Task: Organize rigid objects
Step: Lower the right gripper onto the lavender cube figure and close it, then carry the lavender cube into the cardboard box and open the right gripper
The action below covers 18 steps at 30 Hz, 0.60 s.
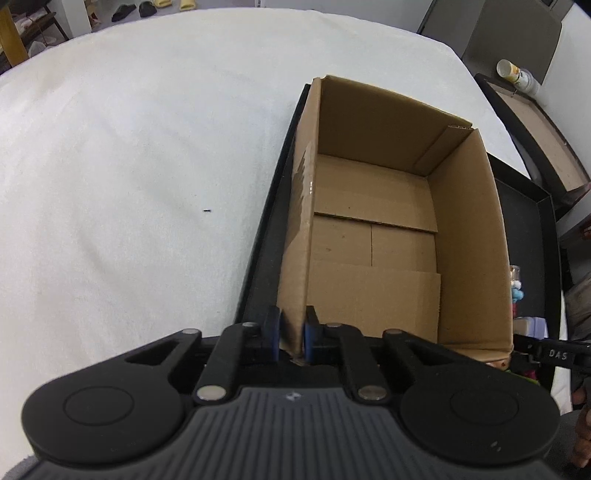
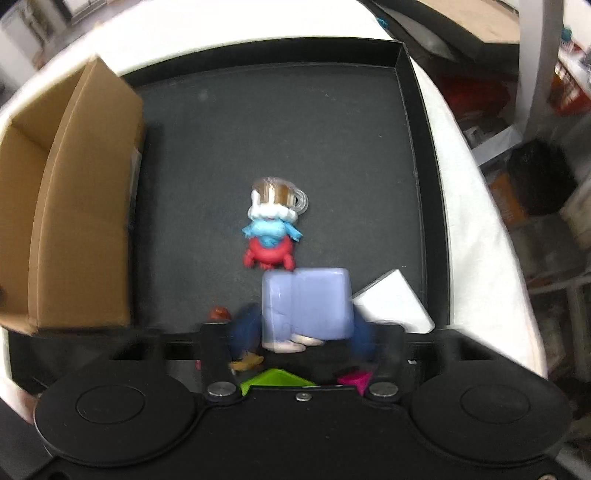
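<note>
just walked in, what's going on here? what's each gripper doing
A person is sorting small items with two handheld grippers. The left gripper is shut on the near wall of an open cardboard box, which is empty inside and sits in a black tray on a white cloth. The right gripper has its fingers either side of a lavender block, though blur hides whether it is gripped. Beyond it lie a red, blue and white toy figure and a white block.

Lived-in home room, slippers [image 1: 155,6] on the floor, wooden furniture [image 1: 35,27] beyond the white-clothed table [image 1: 129,147], cluttered storage shelves [image 2: 546,155] alongside
</note>
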Tool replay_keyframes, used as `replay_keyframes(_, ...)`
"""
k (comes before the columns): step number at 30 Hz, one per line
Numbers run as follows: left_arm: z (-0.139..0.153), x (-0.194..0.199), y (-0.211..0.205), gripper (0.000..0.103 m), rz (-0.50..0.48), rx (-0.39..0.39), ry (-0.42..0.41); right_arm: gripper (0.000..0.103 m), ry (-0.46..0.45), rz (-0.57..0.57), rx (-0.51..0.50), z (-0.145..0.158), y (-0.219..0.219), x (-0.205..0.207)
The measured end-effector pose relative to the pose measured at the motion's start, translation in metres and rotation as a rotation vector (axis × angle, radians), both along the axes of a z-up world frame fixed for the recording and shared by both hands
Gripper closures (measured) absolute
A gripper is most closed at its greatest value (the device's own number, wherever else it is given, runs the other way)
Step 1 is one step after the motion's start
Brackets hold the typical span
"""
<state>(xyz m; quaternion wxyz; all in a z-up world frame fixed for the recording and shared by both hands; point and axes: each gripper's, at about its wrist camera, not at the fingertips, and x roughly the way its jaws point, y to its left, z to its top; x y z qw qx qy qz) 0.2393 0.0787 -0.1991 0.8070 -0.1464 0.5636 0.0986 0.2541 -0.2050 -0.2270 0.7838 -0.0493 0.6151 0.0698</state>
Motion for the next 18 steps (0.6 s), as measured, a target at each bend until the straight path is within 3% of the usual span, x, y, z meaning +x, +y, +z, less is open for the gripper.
replay_keyframes(18,0.006,-0.007,0.001,0.091,-0.046,-0.008,-0.029,0.059,-0.073,-0.036,0.094,0.044,-0.007,-0.014)
